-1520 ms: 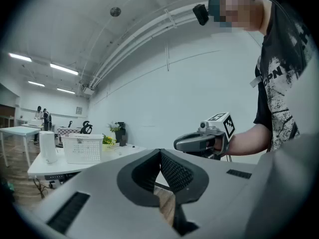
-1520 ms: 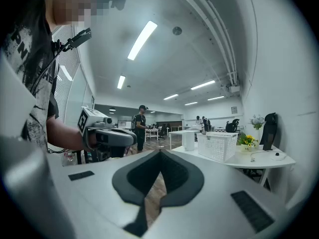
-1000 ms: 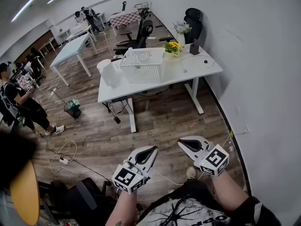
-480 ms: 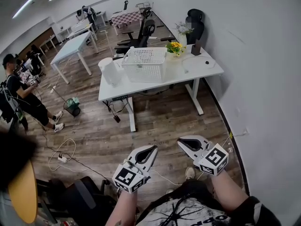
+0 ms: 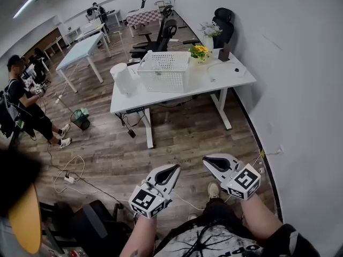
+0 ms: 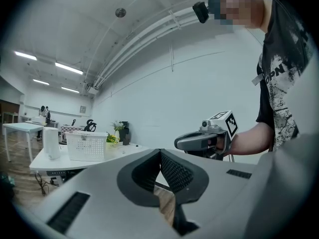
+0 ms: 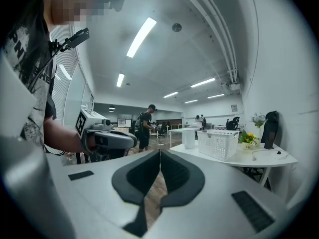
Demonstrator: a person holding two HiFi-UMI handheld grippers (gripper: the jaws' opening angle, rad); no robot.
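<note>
Both grippers are held in the air over the wooden floor, side by side in front of the person's body. In the head view the left gripper [image 5: 173, 168] and the right gripper [image 5: 207, 161] point toward a white table [image 5: 228, 80]. Each is shut with nothing between its jaws. In the left gripper view, the left gripper [image 6: 160, 151] has its pads pressed together, and the right gripper [image 6: 198, 142] shows to its right. From the right gripper view, the right gripper [image 7: 159, 151] is likewise closed, with the left gripper [image 7: 110, 139] at its left.
On the table stand a white mesh basket [image 5: 165, 70], a white cylinder [image 5: 121, 80] and yellow flowers [image 5: 199, 52]. A black chair [image 5: 223, 23] stands behind it. A person [image 5: 24, 103] stands at far left near a green bin [image 5: 81, 118]. Cables [image 5: 69, 176] lie on the floor. A white wall runs along the right.
Both grippers stay shut and almost still. The person at far left has moved a little, and a person in the background of the right gripper view has stepped to the right.
</note>
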